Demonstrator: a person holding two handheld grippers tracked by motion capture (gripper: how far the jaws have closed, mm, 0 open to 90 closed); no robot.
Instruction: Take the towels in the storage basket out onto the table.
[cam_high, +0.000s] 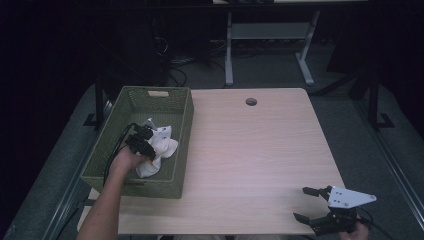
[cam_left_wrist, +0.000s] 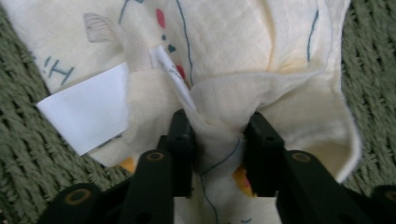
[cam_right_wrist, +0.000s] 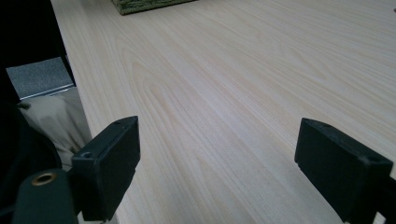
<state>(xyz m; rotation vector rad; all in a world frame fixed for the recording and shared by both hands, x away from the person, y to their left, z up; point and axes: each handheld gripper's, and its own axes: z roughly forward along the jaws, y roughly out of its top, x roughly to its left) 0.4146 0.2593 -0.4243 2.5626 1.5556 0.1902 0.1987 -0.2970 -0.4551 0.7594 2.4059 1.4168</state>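
Grasp step: left gripper (cam_left_wrist: 217, 133) clamps a fold of the cloth (cam_high: 160, 145) inside the basket (cam_high: 182, 130); right gripper (cam_high: 311, 204) waits wide open, empty, well apart from the basket; next, lift the cloth clear of the basket rim.

Your left forearm (cam_high: 107, 200) enters from the bottom edge and extends forward, with the left hand (cam_high: 125, 159) wrapped around the left gripper (cam_high: 145, 141). Its jaws point forward and down, drawn close together and pinching a fold of material between the pads. Your right hand (cam_high: 357, 231) holds the right gripper (cam_high: 305, 204) low and level, its jaws spread wide and pointing left.
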